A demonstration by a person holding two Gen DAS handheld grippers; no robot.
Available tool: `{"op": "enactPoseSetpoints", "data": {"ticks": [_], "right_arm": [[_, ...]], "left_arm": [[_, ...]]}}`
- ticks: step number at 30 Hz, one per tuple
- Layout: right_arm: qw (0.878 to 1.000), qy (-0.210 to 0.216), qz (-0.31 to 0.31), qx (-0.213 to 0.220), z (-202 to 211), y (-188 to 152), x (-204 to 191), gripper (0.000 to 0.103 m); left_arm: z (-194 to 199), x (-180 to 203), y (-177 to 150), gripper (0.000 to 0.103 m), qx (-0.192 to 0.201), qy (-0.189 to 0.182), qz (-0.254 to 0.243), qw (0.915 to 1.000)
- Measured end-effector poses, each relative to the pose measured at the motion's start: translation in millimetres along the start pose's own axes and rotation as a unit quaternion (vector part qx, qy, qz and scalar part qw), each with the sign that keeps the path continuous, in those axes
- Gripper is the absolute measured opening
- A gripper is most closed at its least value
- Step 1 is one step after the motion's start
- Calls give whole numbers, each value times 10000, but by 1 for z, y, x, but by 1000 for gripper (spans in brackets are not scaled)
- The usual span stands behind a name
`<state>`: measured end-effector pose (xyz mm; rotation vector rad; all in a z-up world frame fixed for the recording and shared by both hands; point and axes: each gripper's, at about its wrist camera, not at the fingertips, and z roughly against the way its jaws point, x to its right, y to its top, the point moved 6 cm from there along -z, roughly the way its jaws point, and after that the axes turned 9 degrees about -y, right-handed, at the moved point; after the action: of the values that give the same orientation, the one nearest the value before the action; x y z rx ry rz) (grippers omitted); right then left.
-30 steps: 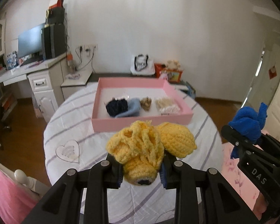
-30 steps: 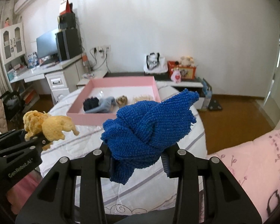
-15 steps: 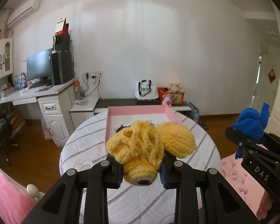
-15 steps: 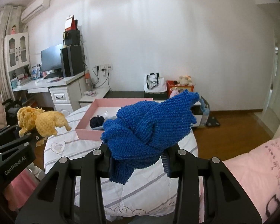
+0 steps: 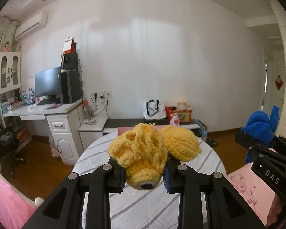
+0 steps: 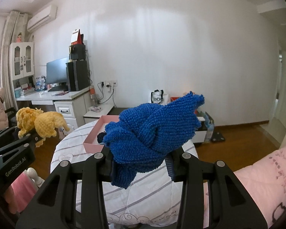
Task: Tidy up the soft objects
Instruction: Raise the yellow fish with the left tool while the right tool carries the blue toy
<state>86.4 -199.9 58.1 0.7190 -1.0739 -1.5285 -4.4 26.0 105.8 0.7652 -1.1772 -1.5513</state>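
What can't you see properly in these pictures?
- Pink rectangular tray: in the right wrist view the blue knitted piece covers most of it; only one dark item peeks out.
- The same tray in the left wrist view: the yellow crocheted toy hides all but a strip of rim.
- White round table with grey stripes: its near edge is cut off by the black jaws in both views.

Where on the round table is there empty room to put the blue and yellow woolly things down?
The striped tablecloth looks bare in front of the pink tray, right up to the near edge, and along its left side by the heart print. The tray's near corner already holds a dark knitted thing; the blue knit hides the rest.
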Motion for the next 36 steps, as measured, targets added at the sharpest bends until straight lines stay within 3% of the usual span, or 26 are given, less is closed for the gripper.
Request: {"op": "enactPoseSetpoints", "data": {"ticks": [13, 28, 36], "right_arm": [[10000, 42, 44, 64, 1, 1, 1, 37], [9999, -121, 75, -14, -8, 2, 1, 38], [9991, -302, -21, -299, -37, -4, 3, 39]], "left_arm": [[9, 9, -27, 27, 73, 103, 34, 9999], [-1, 2, -10, 27, -135, 114, 110, 9998], [-36, -1, -5, 27, -424, 63, 170, 9989]]}}
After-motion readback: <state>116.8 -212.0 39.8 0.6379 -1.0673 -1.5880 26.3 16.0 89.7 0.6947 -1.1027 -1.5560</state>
